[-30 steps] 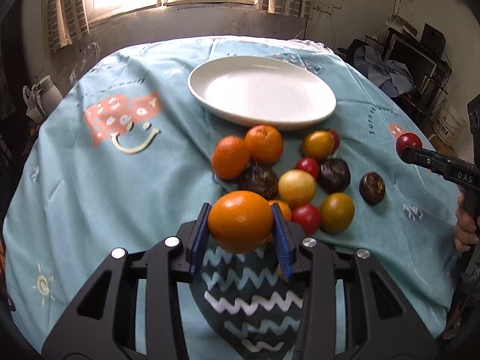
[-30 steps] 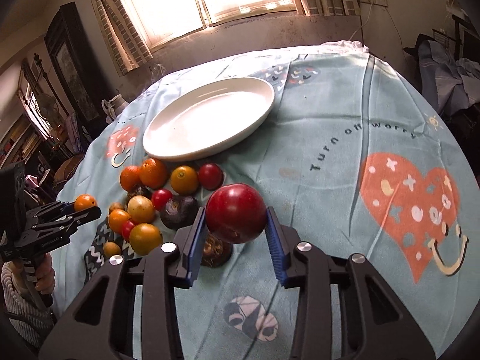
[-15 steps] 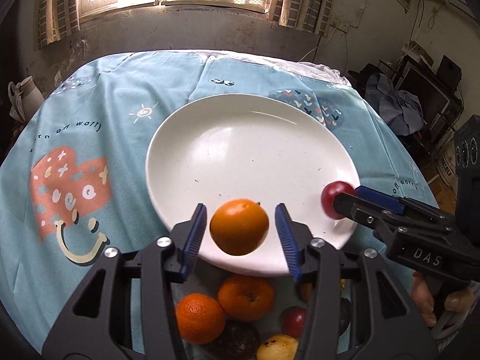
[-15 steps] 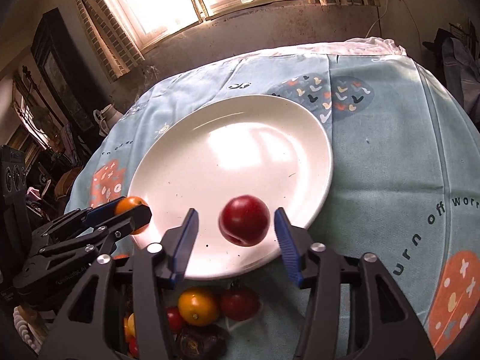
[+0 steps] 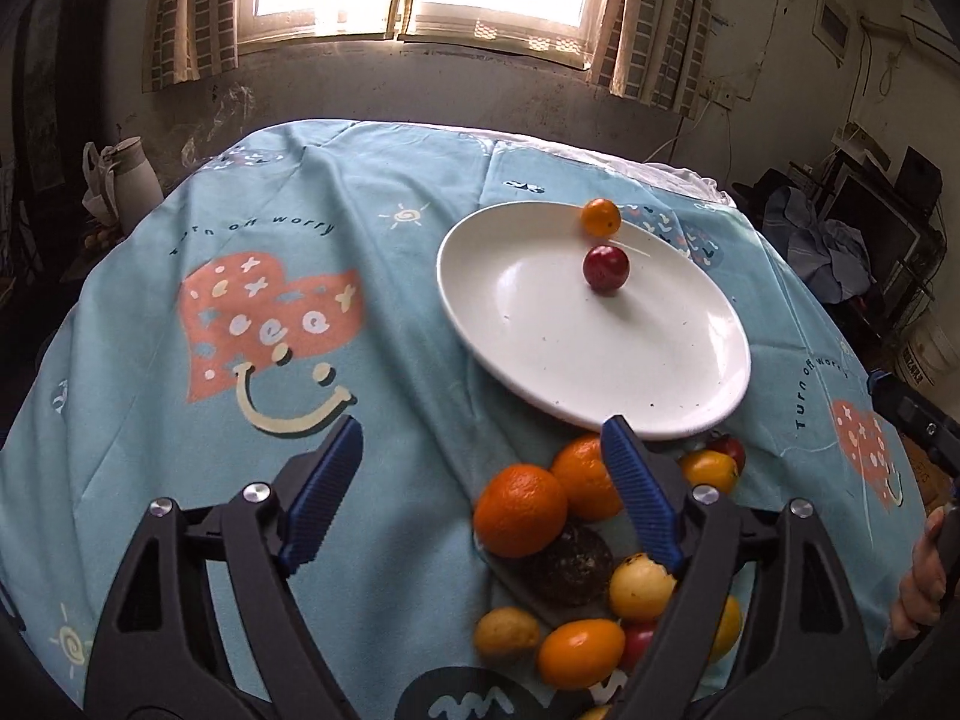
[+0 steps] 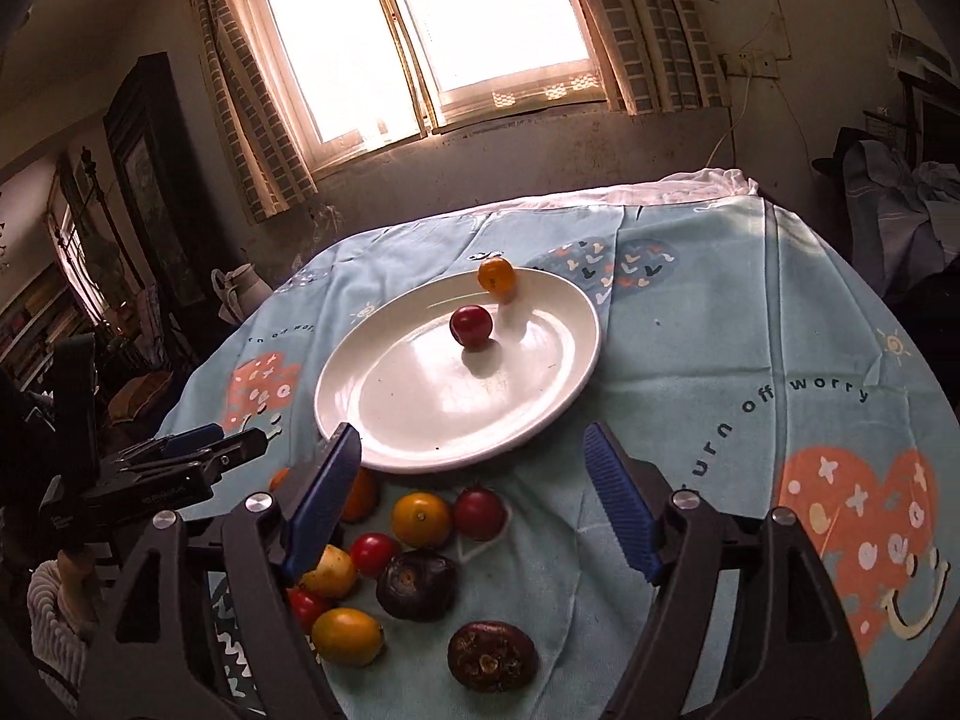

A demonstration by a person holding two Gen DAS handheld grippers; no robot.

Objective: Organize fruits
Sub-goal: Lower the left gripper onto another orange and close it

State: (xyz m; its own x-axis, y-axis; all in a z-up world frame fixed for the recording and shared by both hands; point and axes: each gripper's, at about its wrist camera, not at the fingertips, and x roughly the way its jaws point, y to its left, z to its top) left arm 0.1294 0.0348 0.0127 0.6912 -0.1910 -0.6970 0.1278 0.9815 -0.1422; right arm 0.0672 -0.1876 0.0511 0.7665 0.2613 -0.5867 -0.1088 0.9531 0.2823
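A white plate (image 5: 600,360) (image 6: 420,420) lies on the blue tablecloth. A red plum (image 5: 605,267) (image 6: 471,327) sits on it, and an orange (image 5: 600,216) (image 6: 497,276) rests at its far rim. Several loose fruits lie in a heap in front of the plate: oranges (image 5: 521,510), yellow and red ones (image 6: 421,519) and dark ones (image 6: 415,585). My left gripper (image 5: 480,489) is open and empty, just before the heap. My right gripper (image 6: 471,501) is open and empty above the near fruits. The left gripper also shows in the right wrist view (image 6: 198,447).
The round table's blue cloth (image 5: 240,312) has heart prints (image 6: 858,534). A white jug (image 5: 129,180) stands beyond the table's far left edge. A wall with a window lies behind, and clutter stands at the right (image 5: 852,240).
Both grippers have let go of their fruit: the orange and the red plum now lie on the plate. Both have opened and drawn back toward the heap.
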